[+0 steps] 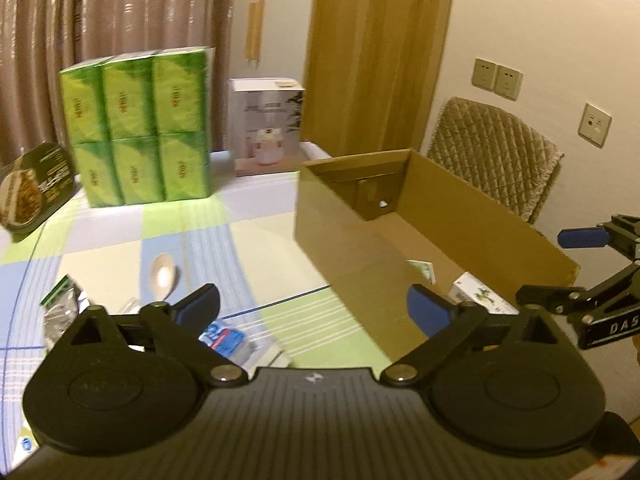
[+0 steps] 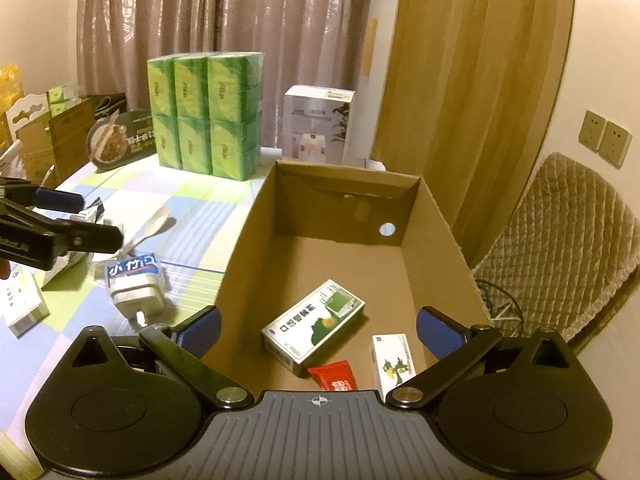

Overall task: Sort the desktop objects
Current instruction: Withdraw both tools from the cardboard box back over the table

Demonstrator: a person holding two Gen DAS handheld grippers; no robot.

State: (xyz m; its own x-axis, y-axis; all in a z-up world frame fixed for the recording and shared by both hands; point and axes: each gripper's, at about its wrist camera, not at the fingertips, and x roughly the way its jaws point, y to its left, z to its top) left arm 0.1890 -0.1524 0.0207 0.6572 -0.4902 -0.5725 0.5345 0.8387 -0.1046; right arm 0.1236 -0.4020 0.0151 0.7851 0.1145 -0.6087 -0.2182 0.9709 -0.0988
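Both tongs gape empty: right tongs [image 2: 318,326] over the brown cardboard box [image 2: 436,208], left tongs [image 1: 312,306] above the checked counter [image 1: 248,240].

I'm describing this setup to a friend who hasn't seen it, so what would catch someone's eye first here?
Most likely the open cardboard box on the right of the table, already holding a green-and-white carton, a red sachet and a small white carton. Next, the bright green stack of tissue packs at the table's far side before the curtain. Both grippers, left and right, are open and empty, the right one above the box.
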